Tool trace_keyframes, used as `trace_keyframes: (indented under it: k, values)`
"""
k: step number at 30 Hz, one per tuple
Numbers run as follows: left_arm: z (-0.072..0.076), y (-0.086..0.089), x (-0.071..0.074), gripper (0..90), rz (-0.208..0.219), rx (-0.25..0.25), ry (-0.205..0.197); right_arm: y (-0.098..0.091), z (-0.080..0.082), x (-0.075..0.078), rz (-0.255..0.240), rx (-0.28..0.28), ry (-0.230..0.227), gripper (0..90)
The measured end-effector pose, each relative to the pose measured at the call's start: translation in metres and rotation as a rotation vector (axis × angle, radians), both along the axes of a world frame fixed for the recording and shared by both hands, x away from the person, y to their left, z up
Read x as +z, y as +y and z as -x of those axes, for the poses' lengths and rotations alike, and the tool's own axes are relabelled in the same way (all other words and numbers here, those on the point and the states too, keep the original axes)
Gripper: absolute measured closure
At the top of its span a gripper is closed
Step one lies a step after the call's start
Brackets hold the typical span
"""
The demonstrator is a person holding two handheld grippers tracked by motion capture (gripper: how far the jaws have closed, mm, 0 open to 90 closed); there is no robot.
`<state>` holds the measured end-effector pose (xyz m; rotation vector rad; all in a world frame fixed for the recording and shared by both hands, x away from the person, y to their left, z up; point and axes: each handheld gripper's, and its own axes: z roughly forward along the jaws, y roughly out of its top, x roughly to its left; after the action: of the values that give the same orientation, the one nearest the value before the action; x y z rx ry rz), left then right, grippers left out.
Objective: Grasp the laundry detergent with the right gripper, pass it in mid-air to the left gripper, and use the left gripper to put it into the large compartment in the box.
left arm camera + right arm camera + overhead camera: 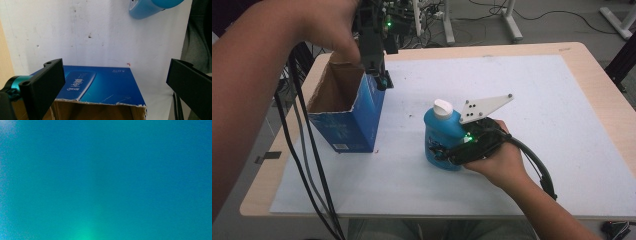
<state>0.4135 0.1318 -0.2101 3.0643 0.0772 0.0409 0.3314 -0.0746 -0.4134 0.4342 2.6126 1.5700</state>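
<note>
My left tool (381,80) hangs with its jaws spread wide over the far right corner of the open blue carton (346,112), which stands at the left of the counter (532,90). My right tool (443,152) is closed around the blue bottle (443,135), upright at mid-counter, its white cap (442,108) on top. The right gripper view is a blue blur.

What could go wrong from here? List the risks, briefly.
1. The right gripper is pressed against the blue bottle low on its side; whether it is clamped cannot be told, so the upright bottle might tip or slip if lifted.
2. The left gripper hangs open over the blue box, near its torn rim; it could knock the light, open-topped box over.
</note>
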Motion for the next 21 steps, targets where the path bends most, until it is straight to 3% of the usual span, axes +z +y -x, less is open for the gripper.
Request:
trace_keyframes:
  k: [9,21]
  values:
    - [-0.0022,-0.0006,-0.0019,1.8,-0.005,0.000,0.005,0.0001,0.0043,0.0005,-0.001,-0.004,-0.058,43.6]
    - [-0.0018,-0.0037,-0.0033,1.8,-0.011,0.000,0.008,-0.0022,0.0064,-0.0011,-0.022,-0.008,-0.079,46.7]
